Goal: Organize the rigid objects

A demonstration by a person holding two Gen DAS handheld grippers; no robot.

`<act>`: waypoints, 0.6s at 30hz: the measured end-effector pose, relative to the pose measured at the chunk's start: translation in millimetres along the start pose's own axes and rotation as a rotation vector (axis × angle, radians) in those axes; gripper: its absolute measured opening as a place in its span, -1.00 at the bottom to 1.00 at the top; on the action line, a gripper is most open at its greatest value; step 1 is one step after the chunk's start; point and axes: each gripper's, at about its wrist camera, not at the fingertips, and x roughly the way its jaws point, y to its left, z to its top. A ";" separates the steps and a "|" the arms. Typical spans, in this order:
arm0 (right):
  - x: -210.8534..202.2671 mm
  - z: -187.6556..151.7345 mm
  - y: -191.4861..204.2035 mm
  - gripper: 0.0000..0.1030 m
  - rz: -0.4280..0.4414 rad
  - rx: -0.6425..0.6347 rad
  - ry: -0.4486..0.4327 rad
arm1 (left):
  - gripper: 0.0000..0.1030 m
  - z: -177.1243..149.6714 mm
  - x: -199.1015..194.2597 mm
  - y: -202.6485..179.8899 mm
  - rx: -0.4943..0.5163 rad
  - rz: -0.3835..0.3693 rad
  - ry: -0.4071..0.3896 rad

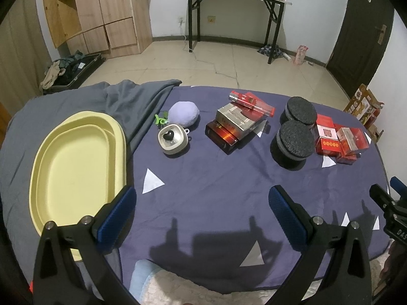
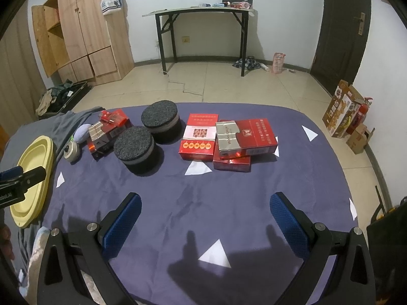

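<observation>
While both tools hover above bare purple sheet (image 2: 229, 203) near its front edge, the left gripper (image 1: 202, 212) and right gripper (image 2: 205, 218) gape wide, each holding nothing. Open cloth lies between them and the clutter. Only the left view shows the yellow oval tray (image 1: 73, 170) whole, plus a square cream gadget (image 1: 173, 138). The right view shows the red cartons (image 2: 234, 139) plainly, stacked beside two round black foam pucks (image 2: 146, 139).
</observation>
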 end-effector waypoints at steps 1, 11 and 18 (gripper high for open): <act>-0.4 -0.2 0.2 0.99 0.002 -0.001 0.000 | 1.00 0.1 0.0 0.5 -0.002 0.000 0.002; 1.6 0.2 0.5 0.99 0.001 -0.005 0.005 | 1.00 0.1 1.4 2.3 -0.014 0.005 0.016; 2.5 0.3 -0.8 0.99 0.003 0.001 0.009 | 1.00 0.6 2.9 3.1 -0.016 0.004 0.020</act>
